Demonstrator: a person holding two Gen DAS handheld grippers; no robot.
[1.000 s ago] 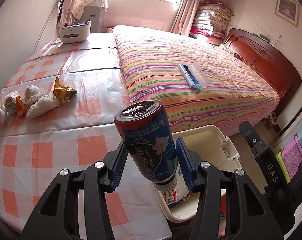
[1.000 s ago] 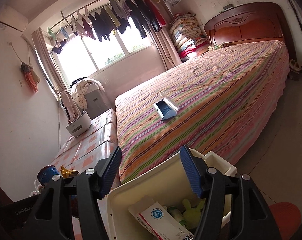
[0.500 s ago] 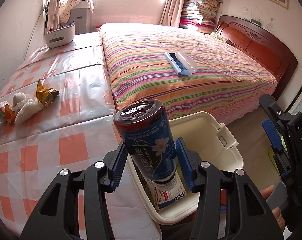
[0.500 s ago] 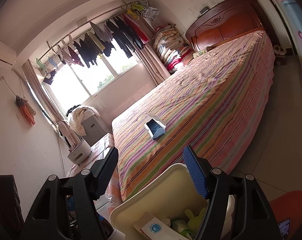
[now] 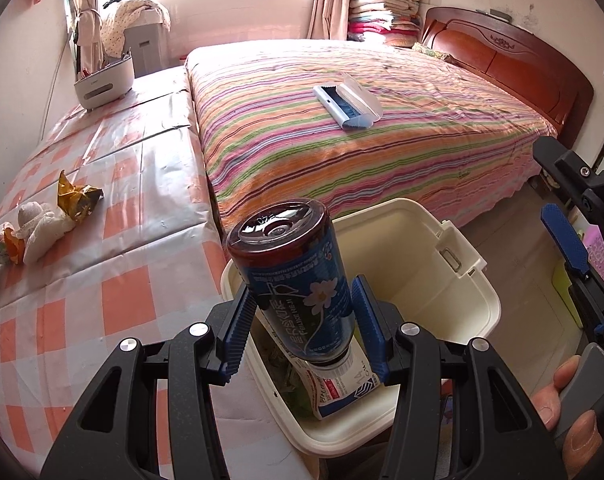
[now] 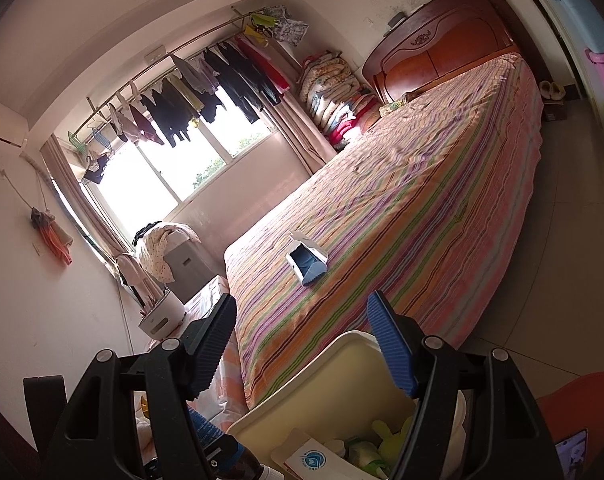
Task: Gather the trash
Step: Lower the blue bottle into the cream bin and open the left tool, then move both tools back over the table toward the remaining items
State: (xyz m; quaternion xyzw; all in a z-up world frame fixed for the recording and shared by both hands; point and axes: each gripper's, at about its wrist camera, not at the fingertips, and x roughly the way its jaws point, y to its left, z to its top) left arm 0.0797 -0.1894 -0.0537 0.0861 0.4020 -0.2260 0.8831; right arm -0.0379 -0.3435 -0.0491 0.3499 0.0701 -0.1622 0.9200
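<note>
Left gripper clamps a dark bottle w/ blue label, upside down, cap end over the cream bin at lower centre of frame; cartons & green scraps lie inside. Right gripper jaws wide, nothing between, above bin rim. Gold wrapper on checkered cloth, left of frame.

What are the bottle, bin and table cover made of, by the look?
Bottle: likely clear plastic, glossy, with a printed blue film label; the moulded base shows highlights and dark liquid shows through. Bin: cream moulded plastic, smooth semi-matte, with a moulded latch tab on its rim. Table cover: probably vinyl or oilcloth; the orange check has shiny glare and creases.
</note>
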